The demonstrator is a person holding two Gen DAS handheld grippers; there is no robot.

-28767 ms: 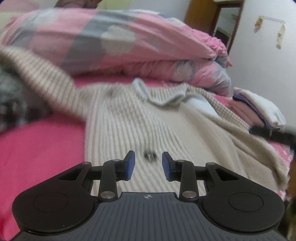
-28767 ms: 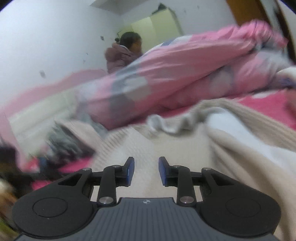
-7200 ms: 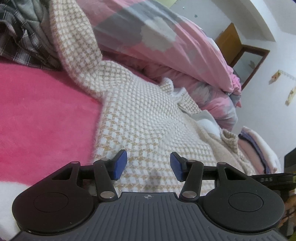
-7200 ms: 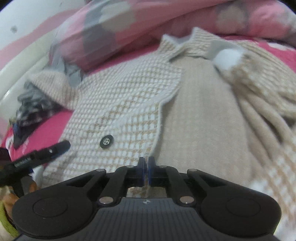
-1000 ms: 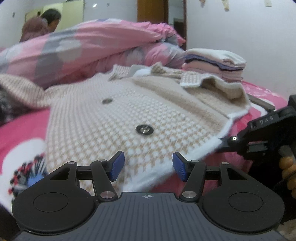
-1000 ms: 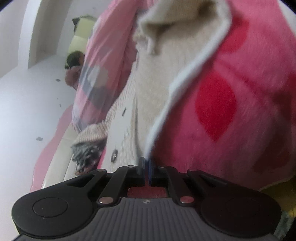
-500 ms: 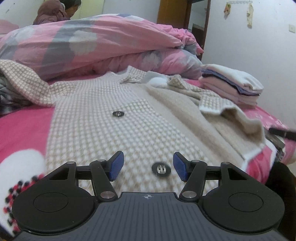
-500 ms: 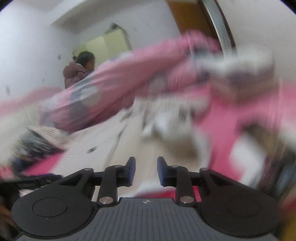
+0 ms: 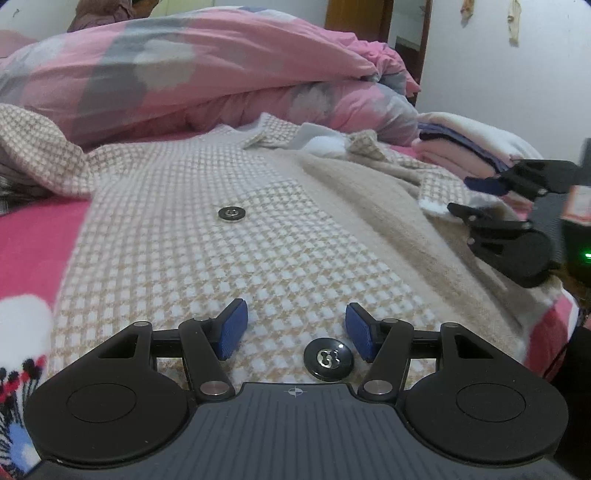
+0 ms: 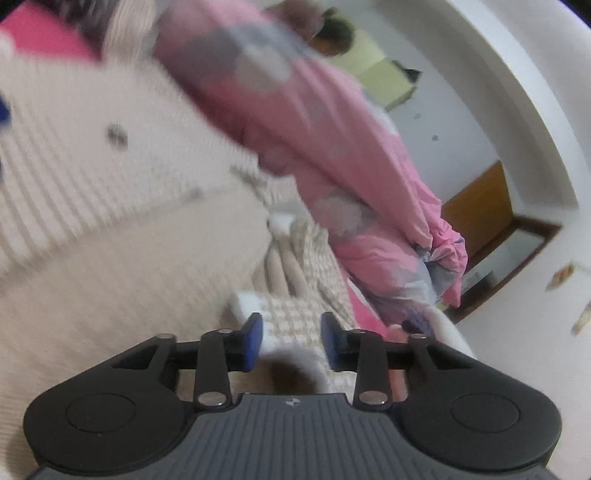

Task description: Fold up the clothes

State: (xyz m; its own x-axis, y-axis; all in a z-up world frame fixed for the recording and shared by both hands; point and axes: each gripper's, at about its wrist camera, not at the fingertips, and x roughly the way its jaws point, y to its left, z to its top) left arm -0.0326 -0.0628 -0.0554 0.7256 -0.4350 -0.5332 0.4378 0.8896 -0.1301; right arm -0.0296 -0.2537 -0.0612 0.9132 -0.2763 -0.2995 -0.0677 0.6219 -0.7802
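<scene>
A beige-and-white houndstooth coat [image 9: 207,236] lies spread on the pink bed, its plain beige lining [image 9: 369,206] showing on the right. Two dark buttons show, one far [image 9: 231,213] and one near [image 9: 328,358]. My left gripper [image 9: 295,329] is open, low over the coat's front panel with the near button between its fingers. My right gripper [image 10: 291,341] is open over the coat's folded sleeve cuff [image 10: 295,314]; it also shows at the right of the left wrist view [image 9: 480,199].
A bunched pink and grey quilt [image 9: 192,74] lies behind the coat. A stack of folded clothes [image 9: 476,147] sits at the back right. Plaid fabric [image 9: 5,192] lies at the far left. A person [image 10: 328,29] stands in the background by a cupboard.
My right gripper let go of the coat hem, opened, and swung over to the sleeve on the right. My left gripper moved forward over the coat, staying open.
</scene>
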